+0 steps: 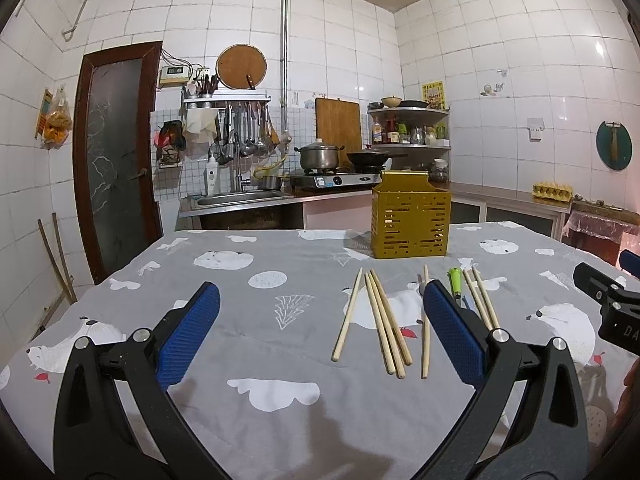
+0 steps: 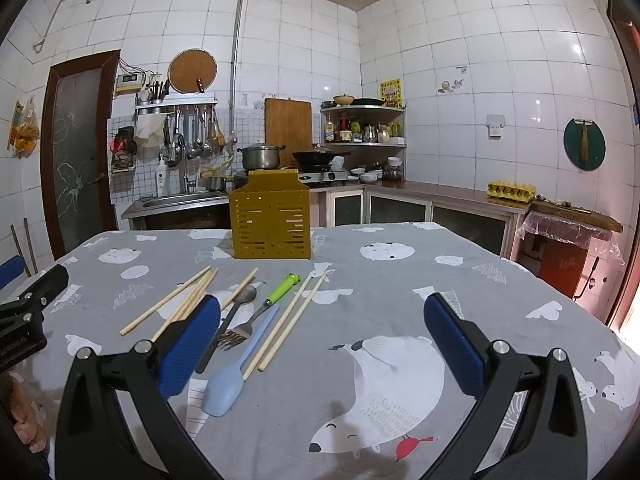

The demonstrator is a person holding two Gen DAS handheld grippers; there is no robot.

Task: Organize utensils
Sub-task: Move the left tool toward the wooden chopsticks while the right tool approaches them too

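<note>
- The left gripper (image 1: 321, 300) has its two blue-padded fingers spread wide and holds nothing; it hangs above the grey patterned tablecloth (image 1: 248, 320).
- Between the left gripper's fingers, nearer the right one, lie five wooden chopsticks (image 1: 384, 320). Their long axes run away from the fingers toward the holder, the outermost one slanting left.
- Just past the left gripper's right finger lie two more chopsticks (image 1: 482, 300), partly hidden.
- The right gripper (image 2: 322, 300) is also wide open and empty.
- Beside its left finger (image 2: 188, 344) lie one black-handled spoon (image 2: 244, 294), one green-handled fork (image 2: 260, 310) with tines pointing back toward the gripper, and one pale blue spoon (image 2: 228, 384) with its bowl nearest the gripper.
- All lie lengthwise, angled slightly right as they run away.
- Beyond both grippers, one yellow slotted utensil holder (image 2: 272, 224) stands upright, apart from the utensils.
</note>
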